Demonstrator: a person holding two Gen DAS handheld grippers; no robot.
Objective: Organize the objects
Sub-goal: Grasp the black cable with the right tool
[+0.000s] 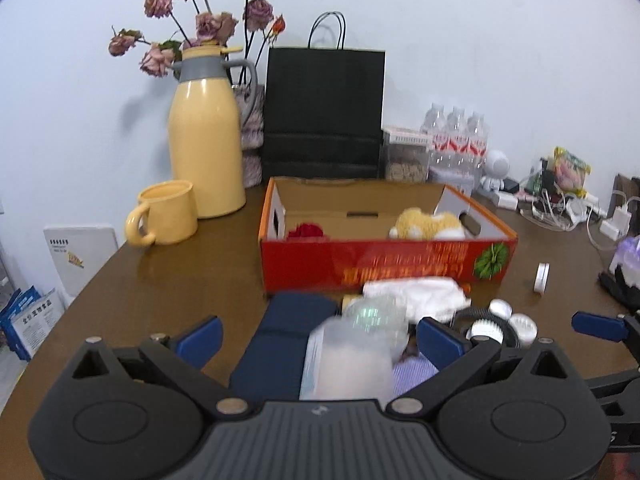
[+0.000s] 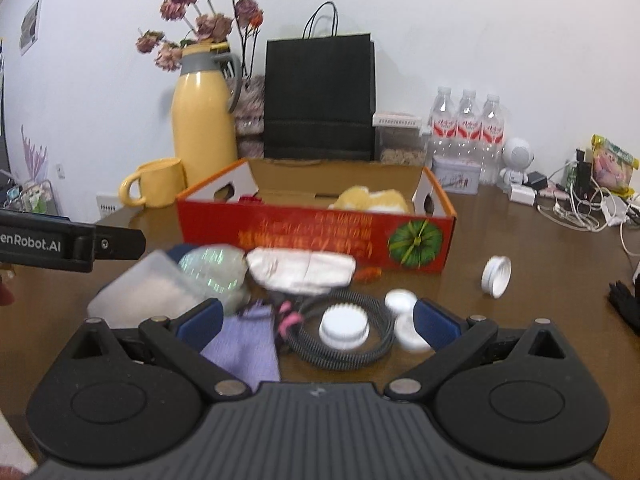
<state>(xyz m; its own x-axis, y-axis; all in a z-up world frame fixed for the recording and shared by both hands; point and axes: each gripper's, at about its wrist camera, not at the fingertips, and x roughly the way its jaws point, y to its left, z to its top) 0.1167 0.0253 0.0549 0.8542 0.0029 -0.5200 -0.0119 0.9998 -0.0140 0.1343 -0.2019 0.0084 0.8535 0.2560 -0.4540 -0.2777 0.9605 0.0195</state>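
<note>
Your right hand-held gripper (image 2: 316, 320) is spread wide w/ nothing in it; its blue pads (image 2: 434, 326) bracket the clutter just ahead. Dead centre btwn them sits the white round brush head (image 2: 344, 326) on top of the coiled braided cable (image 2: 360, 350). Two white discs (image 2: 400, 302) lie right of it, nearly touching your right pad. The lilac cloth (image 2: 248, 344) lies by the left pad.

Your left hand-held gripper (image 1: 320, 338) is also released, empty. A clear plastic container (image 1: 346, 360) sits btwn its pads, close in; blur hides whether a pad touches it. A navy flat item (image 1: 276, 344) lies left of that, long axis running away from you toward the box.

The red cardboard box (image 2: 312, 236) is straight ahead of both, just beyond the pile, long side facing you. It has a yellow plush toy (image 2: 372, 200) at its right end & sth red on the left, middle free.

Judgement: the right side is nearer the brush head & discs, the left nearer the container. The brush head is round, so approach angle matters little, but the cable under it could snag. One white cap (image 2: 497, 276) lies well off to the right, on edge, apart from the pile.
</note>
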